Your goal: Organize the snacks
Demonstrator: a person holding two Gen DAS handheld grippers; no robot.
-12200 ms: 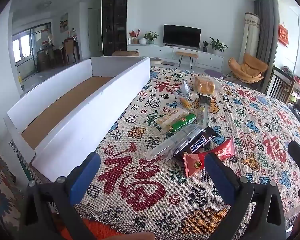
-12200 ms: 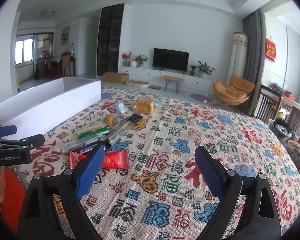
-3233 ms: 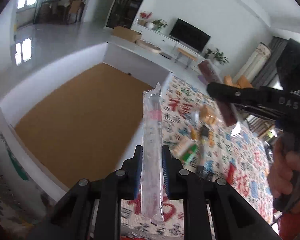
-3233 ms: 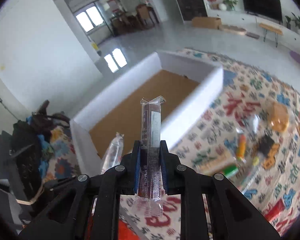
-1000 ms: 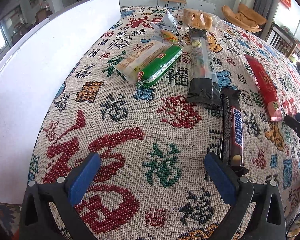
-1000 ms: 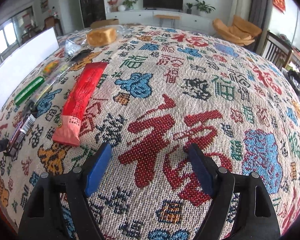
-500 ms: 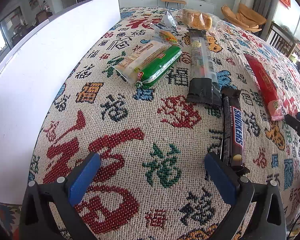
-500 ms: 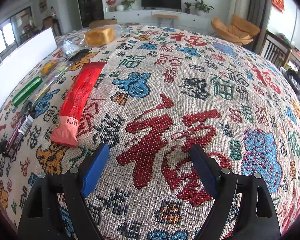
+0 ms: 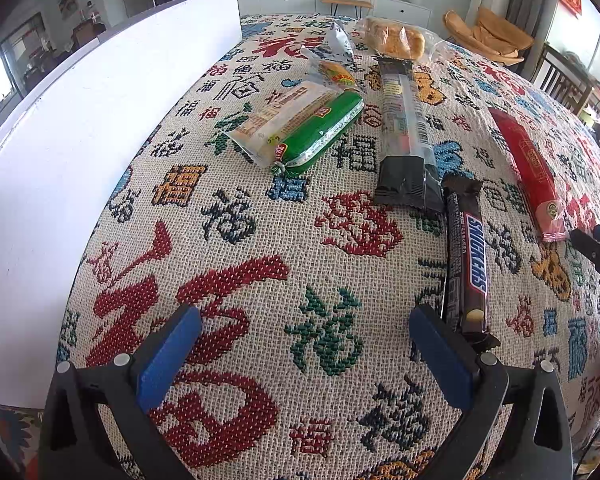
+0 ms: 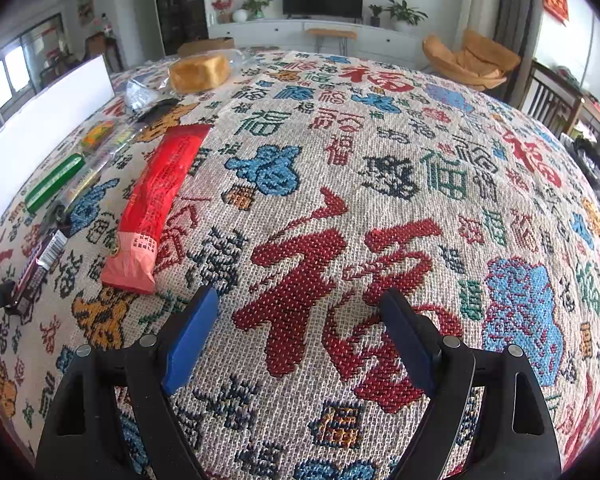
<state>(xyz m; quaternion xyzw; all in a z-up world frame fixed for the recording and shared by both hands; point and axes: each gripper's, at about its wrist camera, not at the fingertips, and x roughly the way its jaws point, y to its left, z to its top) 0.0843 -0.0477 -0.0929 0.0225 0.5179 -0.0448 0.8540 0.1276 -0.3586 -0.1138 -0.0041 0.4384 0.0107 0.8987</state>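
In the left wrist view, the left gripper (image 9: 304, 354) is held low over the patterned cloth (image 9: 260, 264) on the desk, with its jaws wide open and nothing in them. The Snickers bar (image 9: 466, 258) lies just beside the right-hand blue pad, not yet between the two pads. The white box (image 9: 80, 128) stands along the left side of the cloth. To pick the bar up well, the jaws should be slid over to the right so the bar sits between the pads, then shut across its thin middle, not its crinkly end. In the right wrist view, the right gripper (image 10: 298, 338) is also seen with its jaws wide open and empty, over bare cloth. The red snack pack (image 10: 156, 200) lies just up and to the left of the jaws. It should be lined up with, then pinched gently so the snack inside is not crushed.
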